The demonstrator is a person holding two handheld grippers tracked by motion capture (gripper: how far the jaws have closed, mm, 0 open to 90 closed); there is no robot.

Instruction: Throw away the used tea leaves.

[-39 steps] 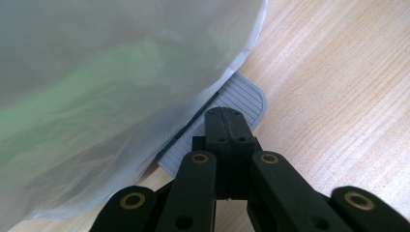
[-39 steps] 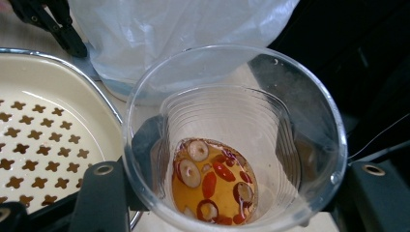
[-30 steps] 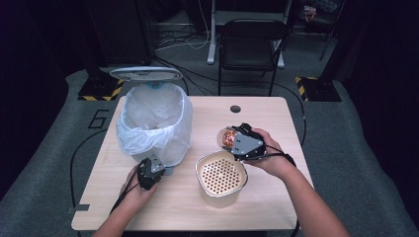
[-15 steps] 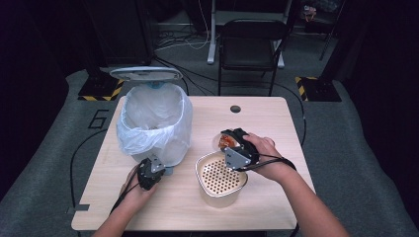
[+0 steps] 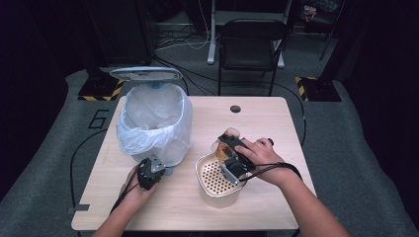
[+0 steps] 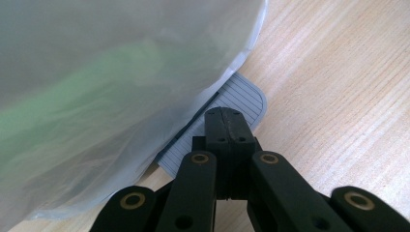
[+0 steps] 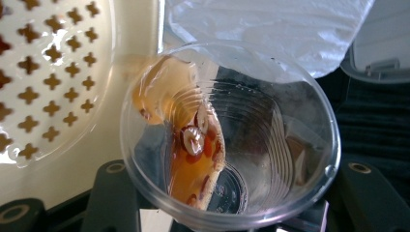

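A light wooden table [image 5: 267, 123] stands on grey carpet, with a black folding chair [image 5: 251, 44] behind its far edge. On the table's left half sits a grey pedal bin lined with a translucent white plastic bag [image 5: 153, 121], its grey lid [image 5: 146, 74] raised at the back. Right of the bin, near the table's front edge, stands a cream plastic strainer basket with cross-shaped holes [image 5: 215, 177].

The right gripper [image 5: 232, 157] is held over the strainer's far rim, its jaws clamped around a clear ribbed plastic cup [image 7: 227, 140]. The cup is tipped towards the strainer, its mouth just beside the strainer's rim. In the right gripper view, amber liquid with reddish-brown bits [image 7: 191, 145] runs along the cup's lower wall towards its lip.

The left gripper [image 5: 149, 173] rests at the foot of the bin. In the left gripper view, its two black jaws are pressed together with no gap, their tips on the bin's grey ribbed foot pedal [image 6: 241, 99], which pokes out from under the bag.
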